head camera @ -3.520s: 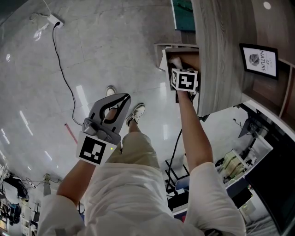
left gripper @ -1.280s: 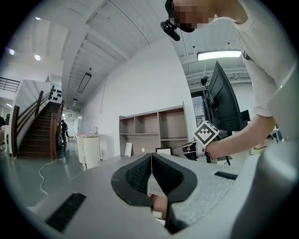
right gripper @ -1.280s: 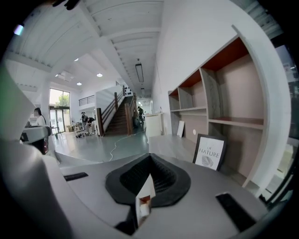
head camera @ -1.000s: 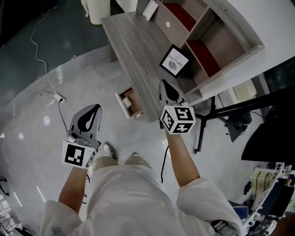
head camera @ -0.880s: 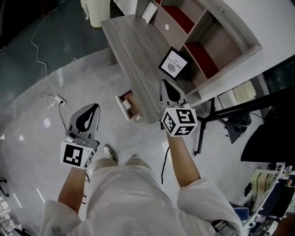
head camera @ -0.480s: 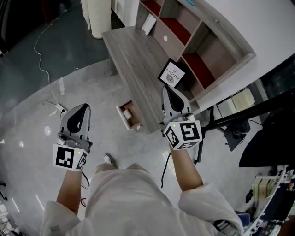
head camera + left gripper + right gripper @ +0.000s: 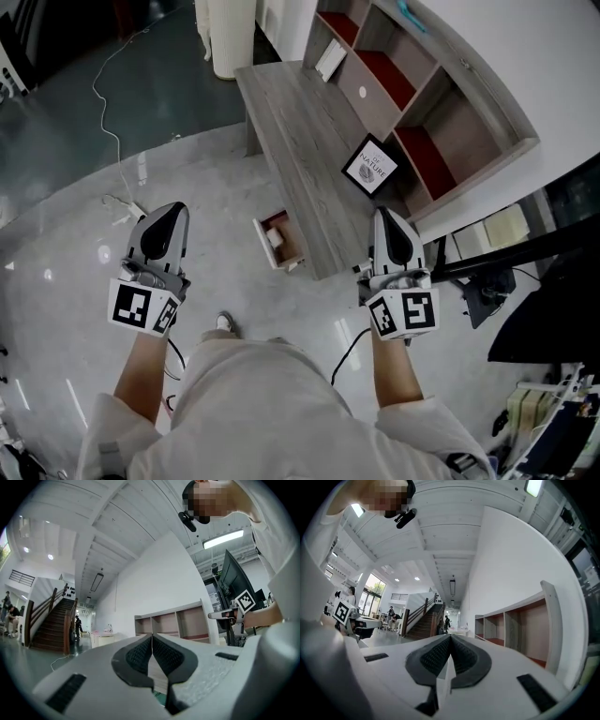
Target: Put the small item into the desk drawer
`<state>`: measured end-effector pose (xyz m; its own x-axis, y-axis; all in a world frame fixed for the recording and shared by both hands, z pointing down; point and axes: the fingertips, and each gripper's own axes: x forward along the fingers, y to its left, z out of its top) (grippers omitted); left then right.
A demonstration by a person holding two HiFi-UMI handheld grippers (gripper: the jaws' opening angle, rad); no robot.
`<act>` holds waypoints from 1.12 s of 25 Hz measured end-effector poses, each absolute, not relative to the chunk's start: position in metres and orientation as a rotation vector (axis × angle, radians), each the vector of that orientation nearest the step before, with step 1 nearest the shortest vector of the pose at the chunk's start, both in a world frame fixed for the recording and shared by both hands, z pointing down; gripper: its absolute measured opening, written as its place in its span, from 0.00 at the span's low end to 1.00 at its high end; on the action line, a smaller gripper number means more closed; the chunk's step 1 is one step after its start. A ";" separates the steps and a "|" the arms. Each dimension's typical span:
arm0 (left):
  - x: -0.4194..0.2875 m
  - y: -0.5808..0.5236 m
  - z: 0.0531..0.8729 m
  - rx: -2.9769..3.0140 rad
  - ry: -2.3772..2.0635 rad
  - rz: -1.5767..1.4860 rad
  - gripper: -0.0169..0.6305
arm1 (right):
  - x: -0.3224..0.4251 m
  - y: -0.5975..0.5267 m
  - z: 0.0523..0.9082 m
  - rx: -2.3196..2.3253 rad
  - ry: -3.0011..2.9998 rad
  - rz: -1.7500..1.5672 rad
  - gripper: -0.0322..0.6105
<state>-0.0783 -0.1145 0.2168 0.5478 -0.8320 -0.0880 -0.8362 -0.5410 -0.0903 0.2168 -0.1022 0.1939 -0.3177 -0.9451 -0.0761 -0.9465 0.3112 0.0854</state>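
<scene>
The small item [image 7: 277, 236] lies in the open drawer [image 7: 264, 246], whose front faces the left gripper [image 7: 169, 211], with the right gripper [image 7: 384, 214] beyond the drawer's back (both jaws pressed together, empty).

The desk [image 7: 309, 141] is grey wood with a long, plain grain and a matt finish. Under it the floor [image 7: 75, 281] looks like polished stone, glossy with lamp glare. The drawer [image 7: 281, 242] at the desk's front edge has smooth white walls and a brownish wood bottom. On the desk, the picture frame [image 7: 370, 169] is black around white paper. The left gripper [image 7: 172, 210] and right gripper [image 7: 387, 214] have matt pale grey plastic shells. Their pads [image 7: 137, 656] are black and finely ribbed.
</scene>
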 end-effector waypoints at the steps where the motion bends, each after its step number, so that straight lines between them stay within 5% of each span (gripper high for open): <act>1: -0.081 -0.115 0.217 -2.657 1.445 0.060 0.04 | 0.218 -0.099 0.193 -1.841 2.526 0.183 0.05; 28: -0.116 -0.104 0.210 -2.576 1.530 0.084 0.04 | 0.250 -0.080 0.200 -2.055 2.365 0.115 0.05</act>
